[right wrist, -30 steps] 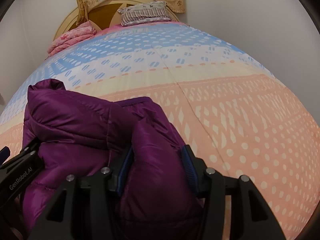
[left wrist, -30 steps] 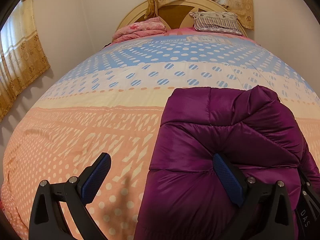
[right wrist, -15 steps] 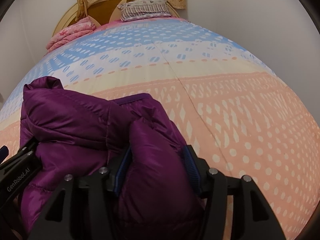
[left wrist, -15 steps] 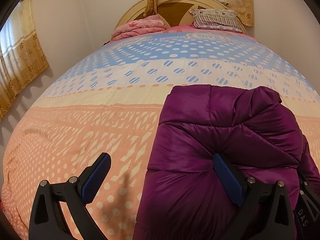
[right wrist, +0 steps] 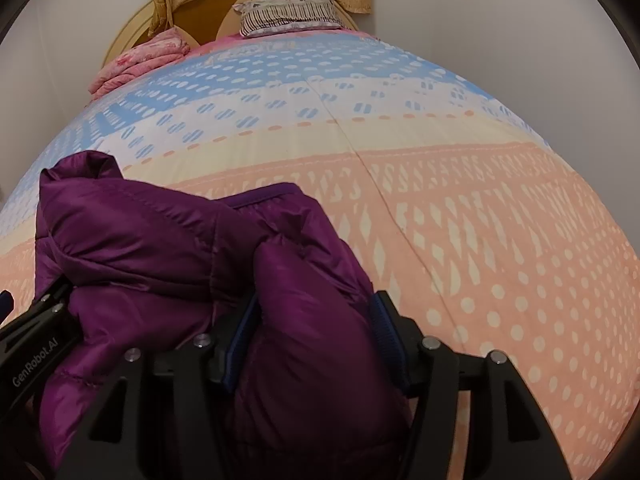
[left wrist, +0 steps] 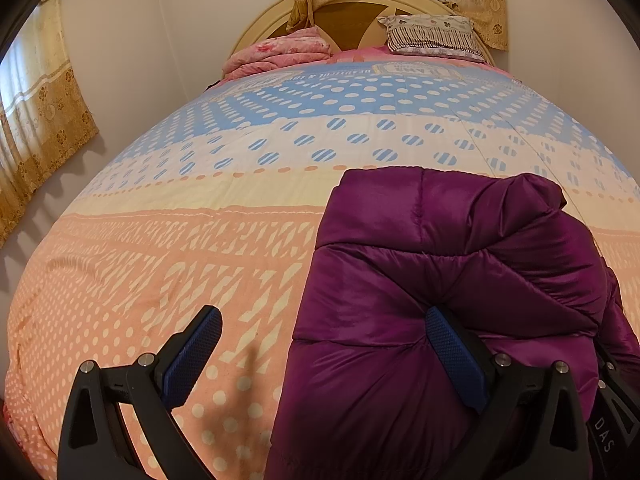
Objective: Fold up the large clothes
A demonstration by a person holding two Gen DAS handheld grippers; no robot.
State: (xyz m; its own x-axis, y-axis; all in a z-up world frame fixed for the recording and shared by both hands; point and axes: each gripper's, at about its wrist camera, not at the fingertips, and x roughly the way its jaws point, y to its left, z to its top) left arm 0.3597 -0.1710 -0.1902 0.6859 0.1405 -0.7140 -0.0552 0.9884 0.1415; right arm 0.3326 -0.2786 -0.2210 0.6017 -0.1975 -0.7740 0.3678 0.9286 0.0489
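Note:
A purple puffer jacket (left wrist: 448, 264) lies bunched and partly folded on the near end of the bed; it also shows in the right wrist view (right wrist: 168, 240). My left gripper (left wrist: 324, 344) is wide open, its right finger (left wrist: 452, 348) pressed against the jacket's left part and its left finger (left wrist: 192, 352) over the bare cover. My right gripper (right wrist: 312, 332) is shut on a thick fold of the jacket's right side. The left gripper's body shows at the left edge of the right wrist view (right wrist: 32, 356).
The bed has a quilt cover (left wrist: 200, 240) banded in peach, cream and blue. A folded pink blanket (left wrist: 276, 54) and a striped pillow (left wrist: 432, 36) lie by the headboard. Curtains (left wrist: 36, 120) hang at the left wall.
Both views have shifted slightly, with the headboard sitting a little lower in frame. The grips on the jacket are the same.

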